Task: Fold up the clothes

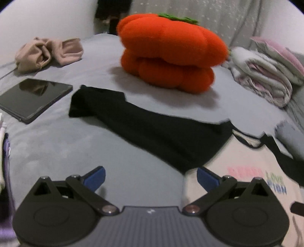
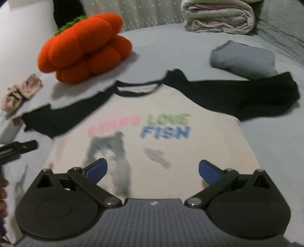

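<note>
Only the right wrist view took in the whole shirt (image 2: pixel 152 136): cream body with black sleeves, spread face up on the grey bed (image 2: pixel 161 49), its blurred printed words and a grey animal picture showing. The left wrist view caught just one black sleeve (image 1: pixel 152 131) and a corner of the cream front, but it alone showed a dark tablet (image 1: pixel 32 98) lying flat to the left. Both views held the orange plush pumpkin (image 1: pixel 171 53), a crumpled tan cloth (image 1: pixel 47 53) and a rolled quilt (image 2: pixel 218 17); a folded grey garment (image 2: pixel 245 60) was clear only from the right.

The right gripper (image 2: pixel 153 171) hung over the shirt's lower front, fingers spread wide and holding nothing. The left gripper (image 1: pixel 151 177) was likewise released, just beside the sleeve's near edge.
</note>
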A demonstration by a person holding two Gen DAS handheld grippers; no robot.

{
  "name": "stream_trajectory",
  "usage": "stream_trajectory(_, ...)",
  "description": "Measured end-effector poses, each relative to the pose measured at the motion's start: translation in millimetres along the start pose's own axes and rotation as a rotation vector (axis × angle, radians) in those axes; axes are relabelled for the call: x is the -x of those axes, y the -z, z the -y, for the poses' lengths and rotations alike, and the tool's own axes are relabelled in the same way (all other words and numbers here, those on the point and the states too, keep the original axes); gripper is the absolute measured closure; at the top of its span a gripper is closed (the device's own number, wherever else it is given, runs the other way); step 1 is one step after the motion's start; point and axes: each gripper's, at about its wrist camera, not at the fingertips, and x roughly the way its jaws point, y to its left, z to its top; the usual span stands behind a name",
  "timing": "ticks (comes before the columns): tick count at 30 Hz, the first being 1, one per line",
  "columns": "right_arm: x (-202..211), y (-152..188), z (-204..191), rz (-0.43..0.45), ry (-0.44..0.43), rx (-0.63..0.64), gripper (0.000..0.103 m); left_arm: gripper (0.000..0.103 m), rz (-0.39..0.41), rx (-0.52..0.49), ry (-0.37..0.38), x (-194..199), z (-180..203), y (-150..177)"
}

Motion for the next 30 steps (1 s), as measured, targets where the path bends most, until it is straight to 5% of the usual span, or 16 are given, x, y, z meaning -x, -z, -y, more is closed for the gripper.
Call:
stream_trajectory(5, -11, -21, -19, 0.012, -0.052, 0.032, 0.0, 0.02, 0.016, 0.154, -0.026, -23, -51, -4)
stream_trajectory(11, -34, -36, -41, 0.025, -0.08, 0.107, 0.001, 0.021, 0.07, 0.328, 0.014, -46, -86, -33)
stream_trajectory(15, -51, -40, -52, 0.006, -0.104, 0.119, 0.002, 0.044, 0.153, 0.459, 0.004, -62, -115, -39)
stream_trajectory(18, -60, -42, -60, 0.007, -0.115, 0.122, 0.002, 0.047, 0.18, 0.554, 0.029, -70, -125, -46)
stream_trajectory(23, -72, -54, -79, 0.047, -0.162, 0.139, 0.004, 0.061, 0.189, 0.593, 0.101, -75, -121, -45)
stream_trajectory(26, -82, -60, -94, 0.091, -0.212, 0.149, 0.007, 0.09, 0.095, 0.55, 0.027, -81, -115, -45)
stream_trajectory(30, -106, -66, -120, 0.105, -0.288, 0.149, 0.025, 0.092, 0.043, 0.488, -0.031, -72, -109, -51)
